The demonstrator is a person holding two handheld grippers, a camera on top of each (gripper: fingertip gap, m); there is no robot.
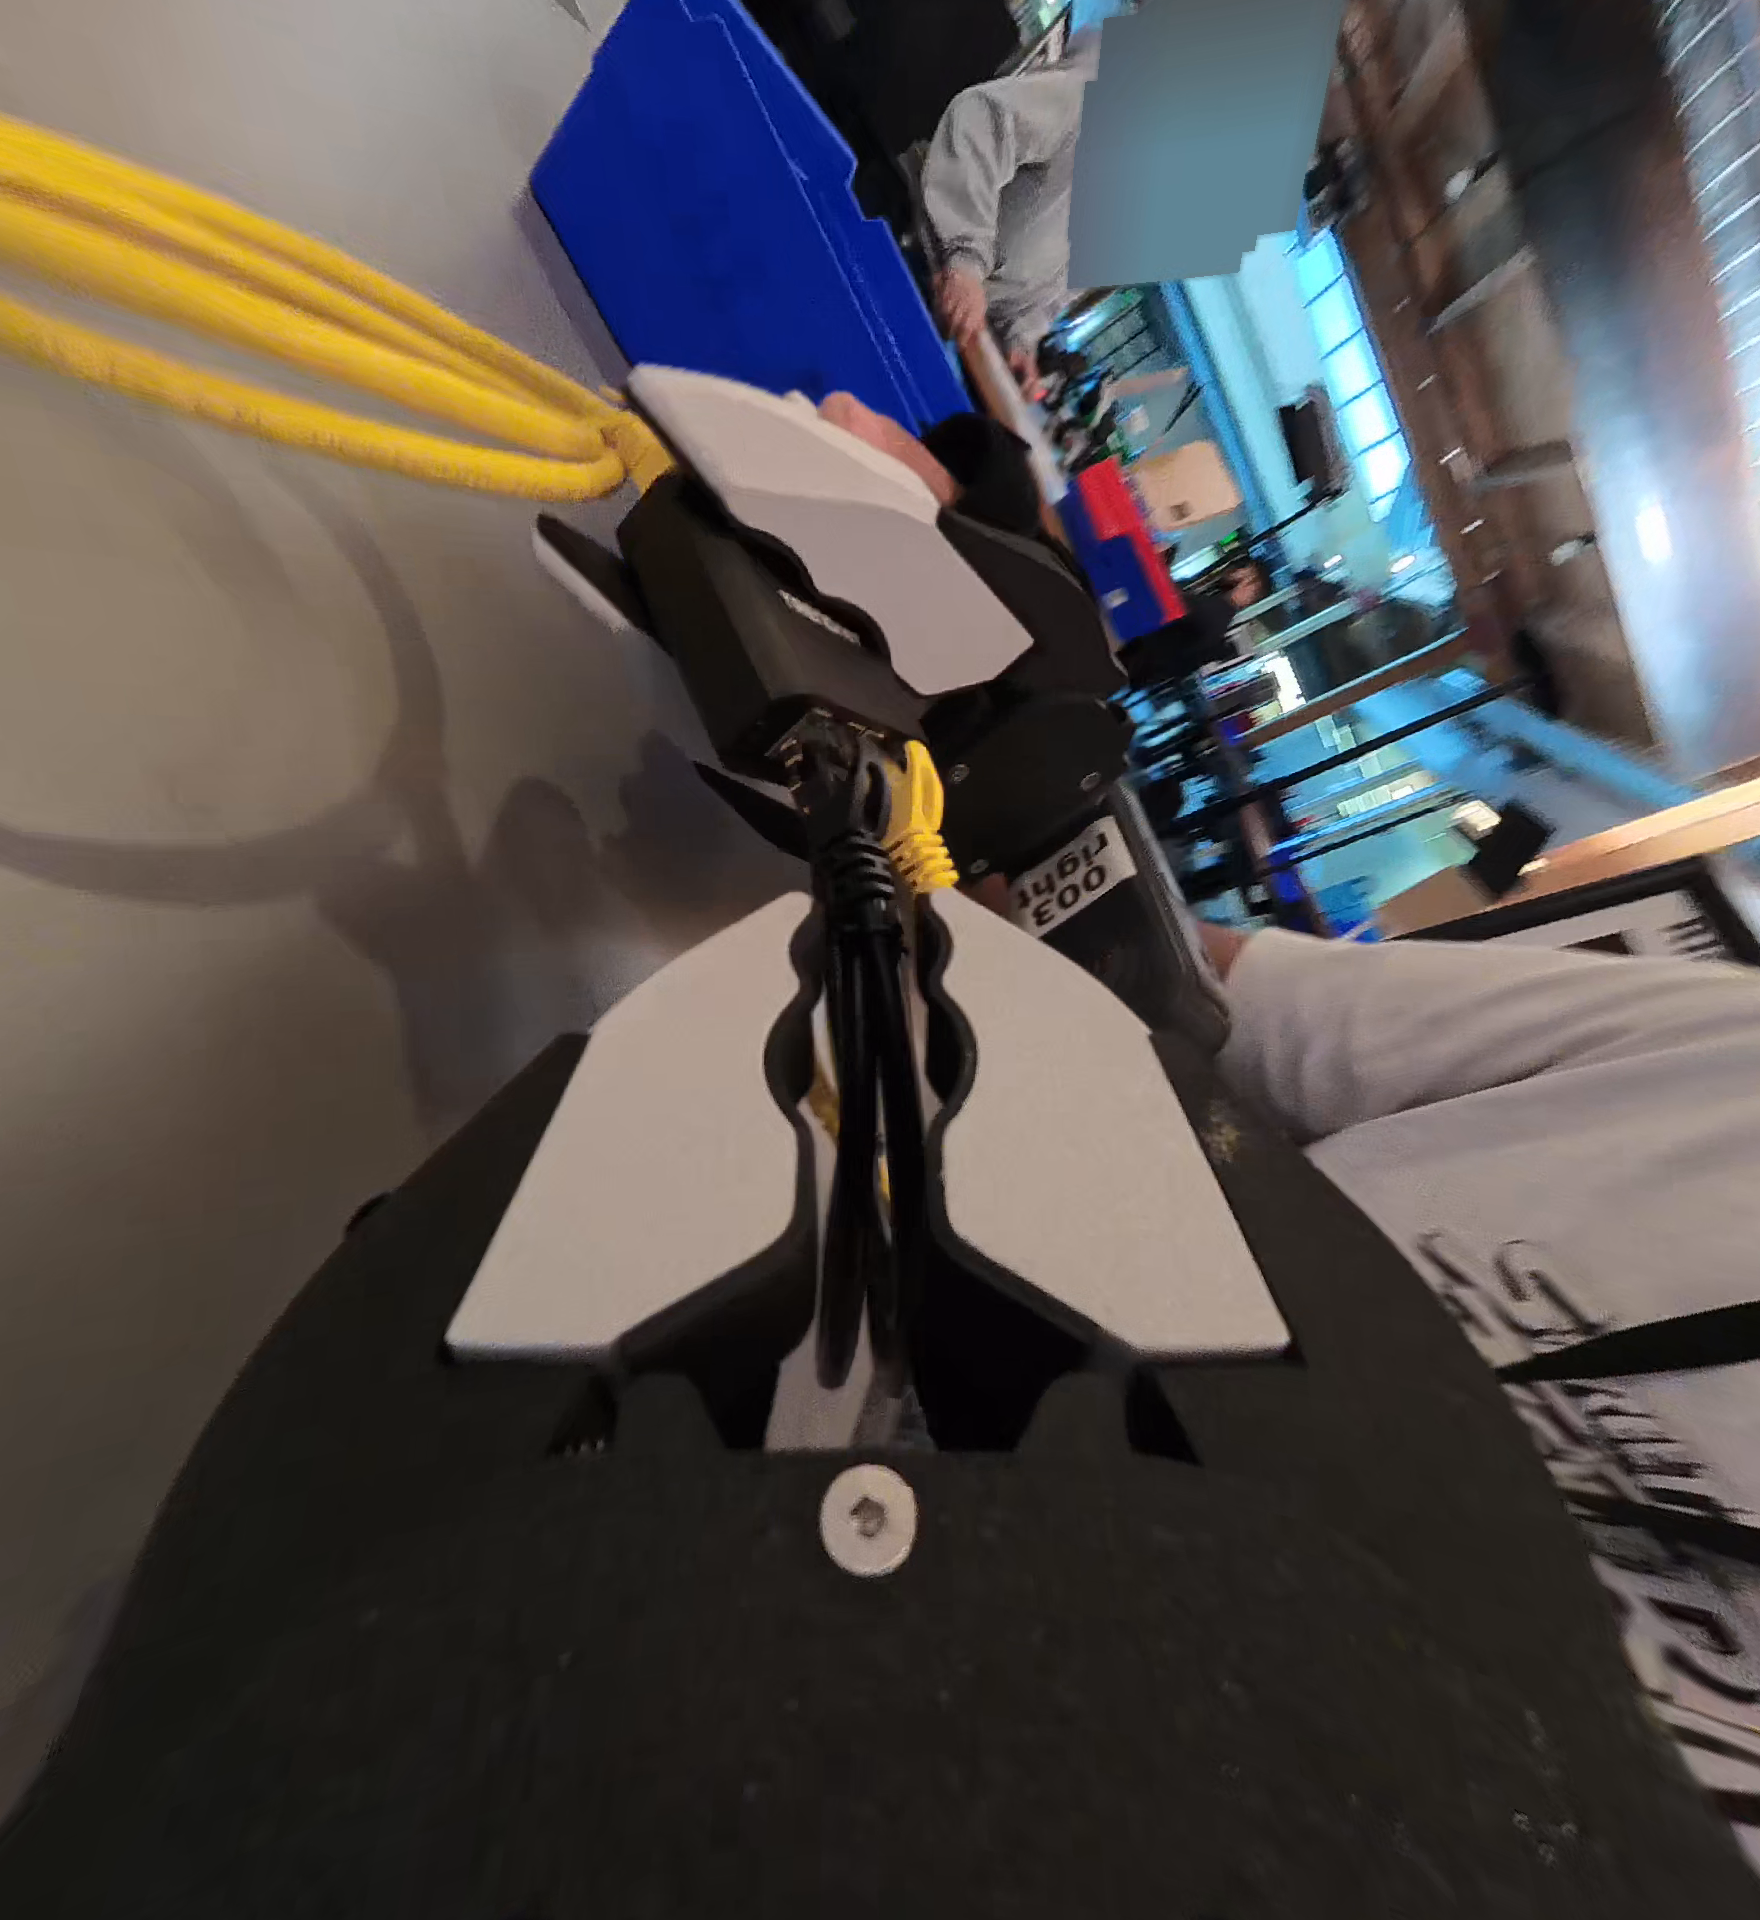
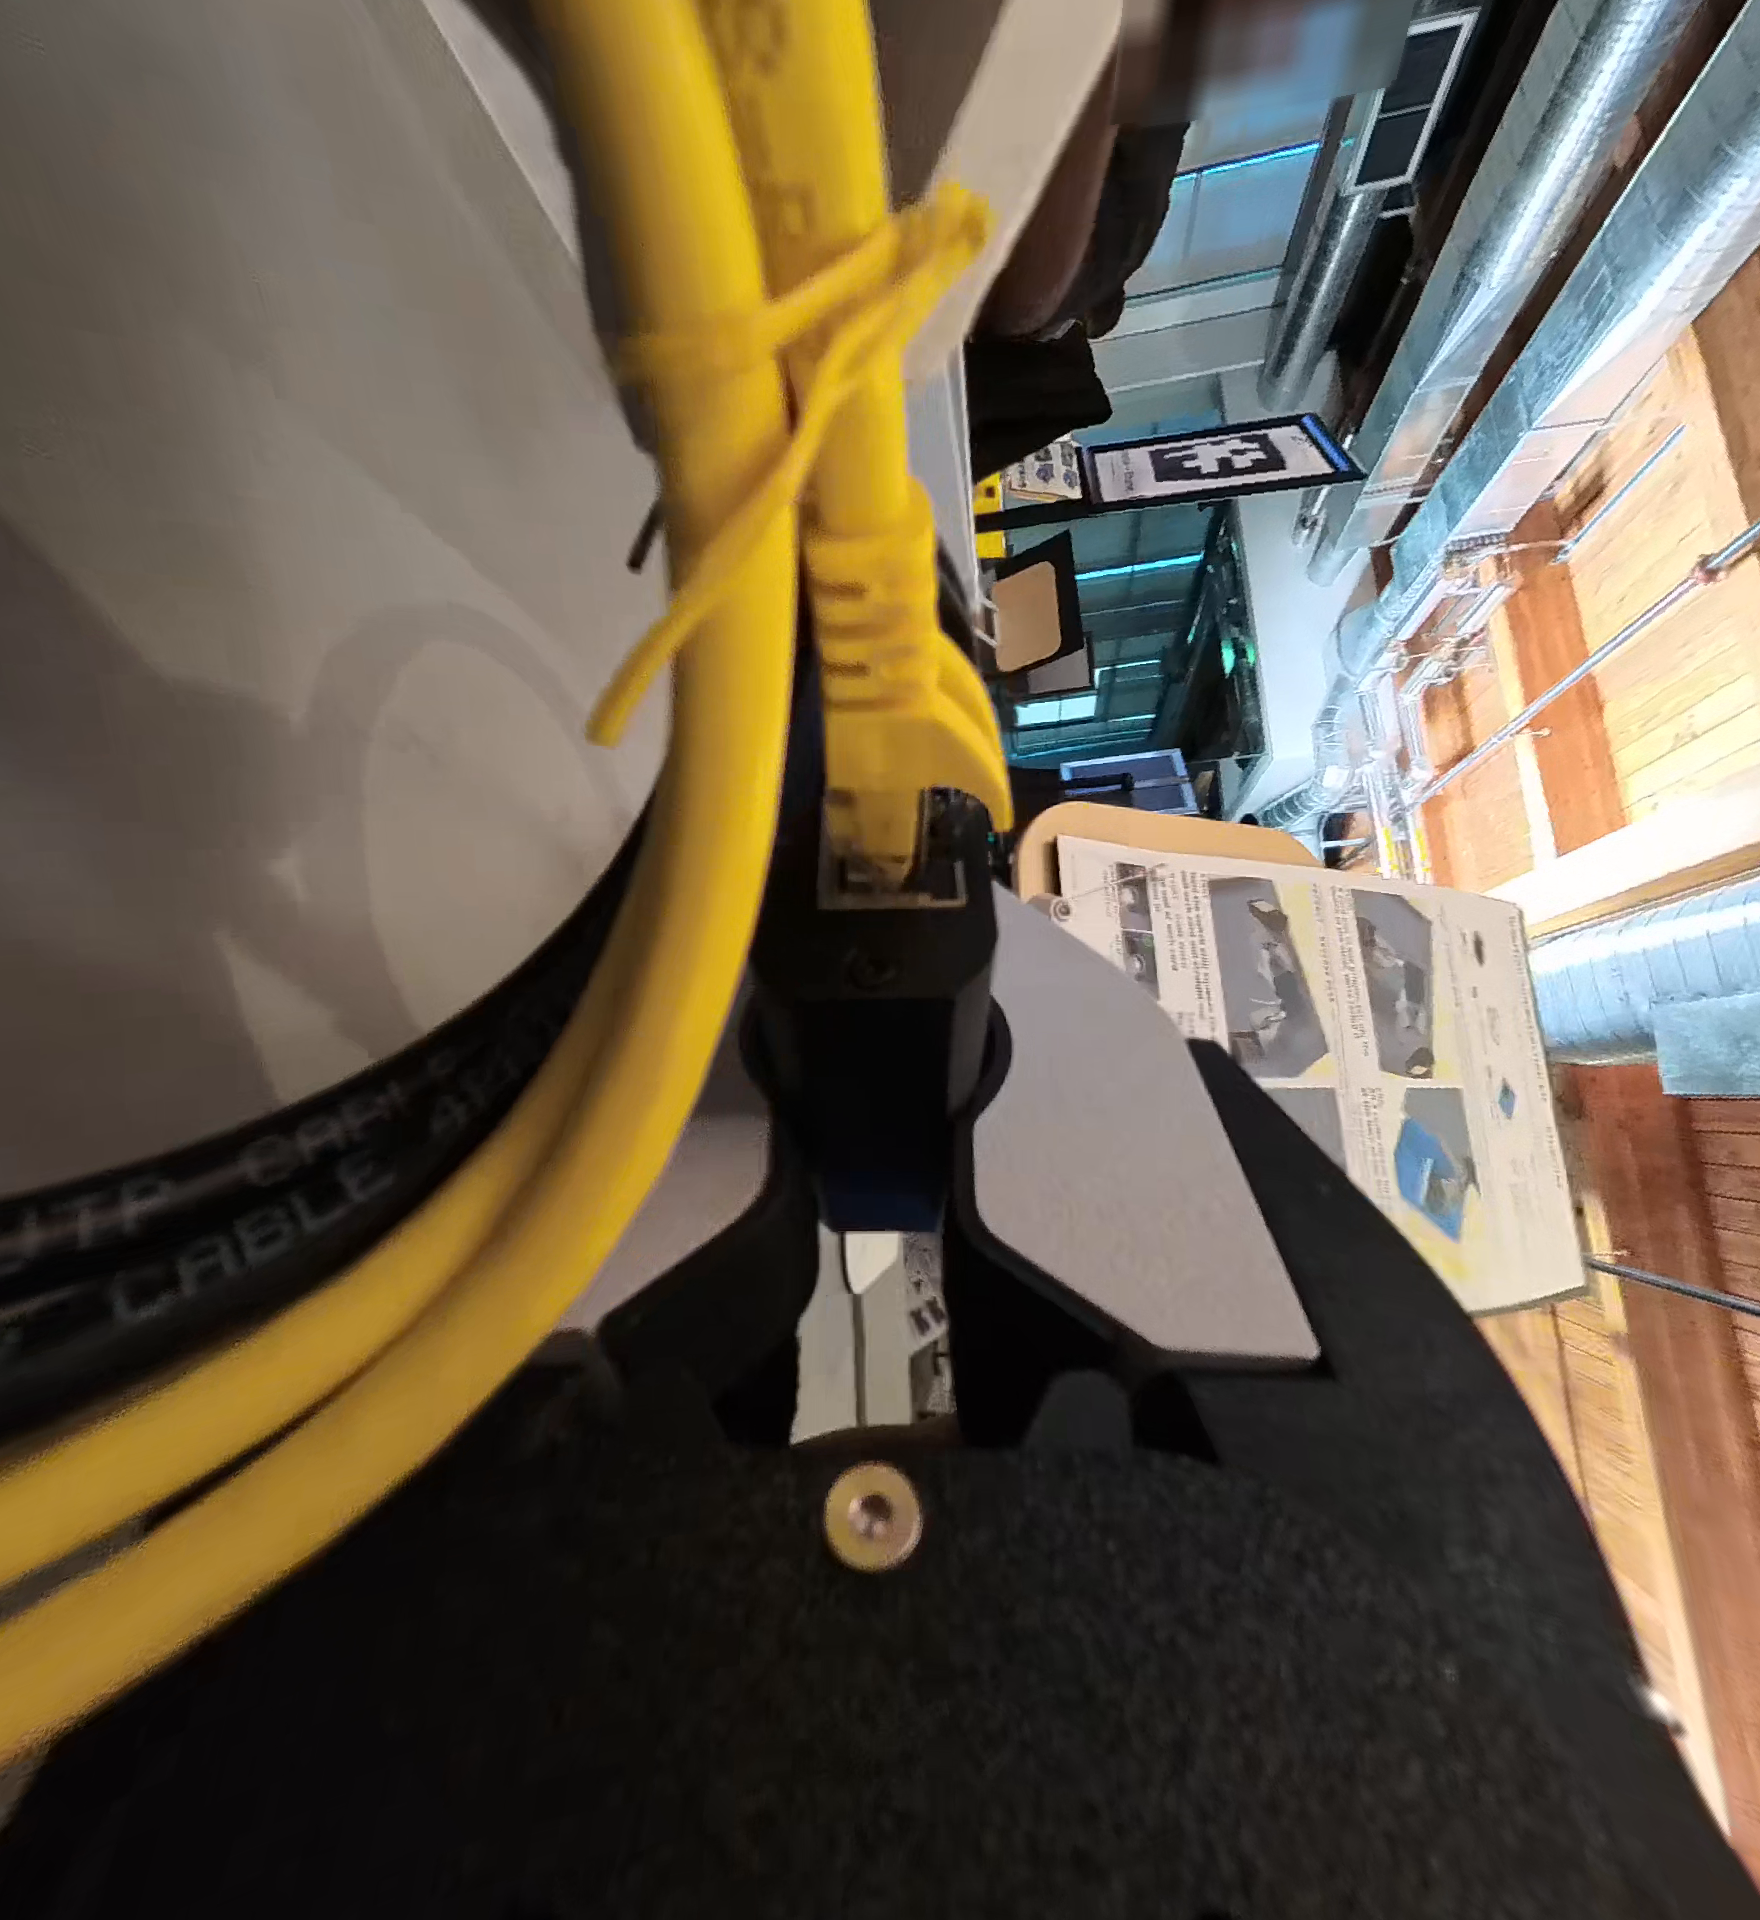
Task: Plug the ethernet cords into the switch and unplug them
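Observation:
In the left wrist view my left gripper (image 1: 868,914) is shut on a black ethernet cord (image 1: 860,1091). The cord runs between the grey pads (image 1: 1052,1122) to its black plug (image 1: 834,790), which sits at a port of the black switch (image 1: 741,623). A yellow plug (image 1: 915,821) sits in the port beside it. My right gripper (image 1: 834,520) clamps the switch from the far side. In the right wrist view my right gripper (image 2: 881,997) is shut on the switch (image 2: 876,966). The yellow plug (image 2: 876,665) is in its top port. Its left finger is hidden behind the cables.
A tied bundle of yellow cables (image 1: 232,343) trails over the grey table (image 1: 180,727); in the right wrist view the yellow cables (image 2: 647,935) and a black cable (image 2: 232,1195) hang close by. A blue bin (image 1: 710,208) stands behind. A grey sleeve (image 1: 1478,1039) is at the right. A printed sheet (image 2: 1375,1039) stands beyond.

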